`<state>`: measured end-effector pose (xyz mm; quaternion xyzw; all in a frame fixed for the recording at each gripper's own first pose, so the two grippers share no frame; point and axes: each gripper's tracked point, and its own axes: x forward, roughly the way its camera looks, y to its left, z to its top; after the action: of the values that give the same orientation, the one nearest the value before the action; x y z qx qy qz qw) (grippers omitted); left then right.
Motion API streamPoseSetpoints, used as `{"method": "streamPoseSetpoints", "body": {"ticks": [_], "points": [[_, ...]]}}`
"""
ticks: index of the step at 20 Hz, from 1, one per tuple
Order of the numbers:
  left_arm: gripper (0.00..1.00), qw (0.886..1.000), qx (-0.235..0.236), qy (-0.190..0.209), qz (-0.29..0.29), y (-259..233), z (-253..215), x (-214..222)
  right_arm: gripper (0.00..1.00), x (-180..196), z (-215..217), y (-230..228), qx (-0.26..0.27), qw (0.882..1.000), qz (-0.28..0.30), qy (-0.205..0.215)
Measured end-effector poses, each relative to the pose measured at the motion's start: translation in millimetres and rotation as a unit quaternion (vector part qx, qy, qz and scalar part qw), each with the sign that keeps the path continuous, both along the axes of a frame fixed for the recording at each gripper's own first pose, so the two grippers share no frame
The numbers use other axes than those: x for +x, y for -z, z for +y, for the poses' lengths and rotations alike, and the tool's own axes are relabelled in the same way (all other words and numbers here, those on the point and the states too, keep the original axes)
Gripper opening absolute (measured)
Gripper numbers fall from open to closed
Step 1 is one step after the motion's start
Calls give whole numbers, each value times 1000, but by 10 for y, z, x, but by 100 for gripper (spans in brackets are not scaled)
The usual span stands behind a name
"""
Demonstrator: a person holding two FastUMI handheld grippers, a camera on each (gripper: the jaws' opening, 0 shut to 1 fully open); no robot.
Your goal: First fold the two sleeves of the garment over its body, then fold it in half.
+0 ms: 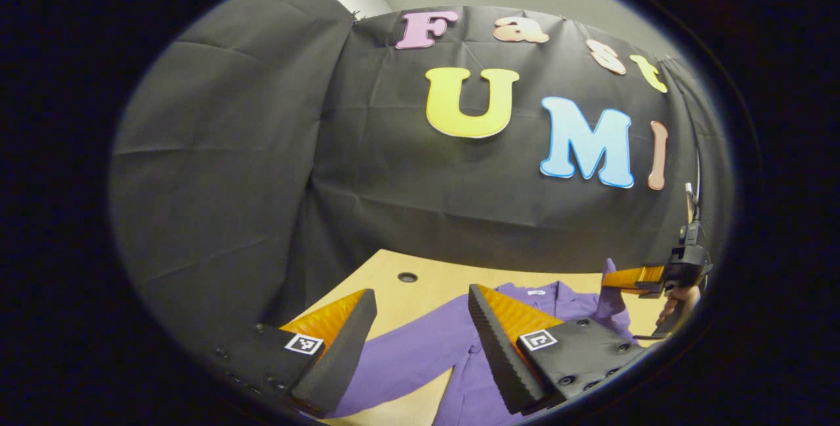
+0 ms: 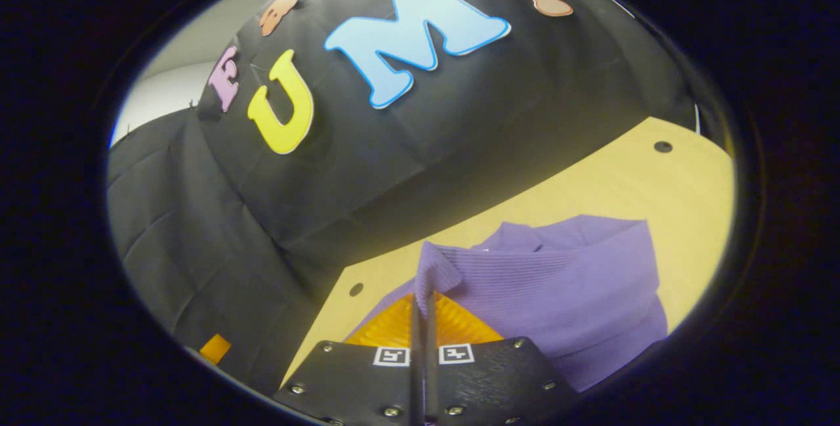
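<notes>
The purple garment (image 1: 453,354) lies spread on the wooden bench (image 1: 420,295), its collar toward the booth's black cloth wall. It is a thin ribbed knit, so it should handle as light, limp and a little stretchy: it will drape and trail from whatever point is lifted, and it will not hold a shape by itself.

The right gripper (image 2: 423,321) has its jaws pressed together on a pinch of that fabric, which rises in a narrow ridge between them. In the left gripper view this gripper appears just past the garment's far side, with a peak of purple cloth (image 1: 610,275) lifted beside it. Whether the pinched part is a sleeve end or a shoulder edge cannot be told.

The left gripper (image 1: 420,340) hovers above the garment with its jaws wide apart and nothing between them. The other sleeve (image 1: 400,354) runs out under it, away from the body of the garment.

A good hold would likely be near the cuff or along a seam, where the cloth is doubled and less apt to slip. A single thin layer may slide free or bunch up.
</notes>
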<state>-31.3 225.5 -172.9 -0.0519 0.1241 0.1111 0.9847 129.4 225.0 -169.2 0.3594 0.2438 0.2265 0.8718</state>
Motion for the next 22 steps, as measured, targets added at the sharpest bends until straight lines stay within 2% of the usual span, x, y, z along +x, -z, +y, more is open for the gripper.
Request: {"method": "streamPoseSetpoints", "body": {"ticks": [3, 8, 11, 12, 13, 14, 15, 18, 22], "points": [[94, 999, 8, -21, 23, 247, 108, -96, 1, 97, 308, 150, 10, 1000, -1, -23], [94, 998, -3, -49, 46, 476, 261, -252, 2, 195, 460, 391, 6, 1000, 2, -27], [94, 997, 2, -58, 44, 457, 311, -298, 7, 220, 449, 423, 1, 1000, -1, -24], [94, 997, 2, -59, 42, 455, 304, -277, 13, 209, 432, 389, 1, 1000, -5, -24], [94, 997, 0, -59, 40, 451, 281, -264, 5, 203, 416, 355, 4, 1000, -7, -26], [94, 998, -4, -58, 39, 462, 256, -256, 27, 196, 412, 364, 0, 1000, -6, -27], [94, 998, -8, -58, 39, 475, 236, -253, 27, 176, 405, 358, -2, 1000, -6, -30], [93, 997, -14, -61, 42, 512, 208, -244, 81, 89, 302, 380, -31, 999, 8, -33], [93, 996, -16, -71, 54, 595, 228, -260, 82, -9, 110, 130, -63, 998, -18, -17]]}}
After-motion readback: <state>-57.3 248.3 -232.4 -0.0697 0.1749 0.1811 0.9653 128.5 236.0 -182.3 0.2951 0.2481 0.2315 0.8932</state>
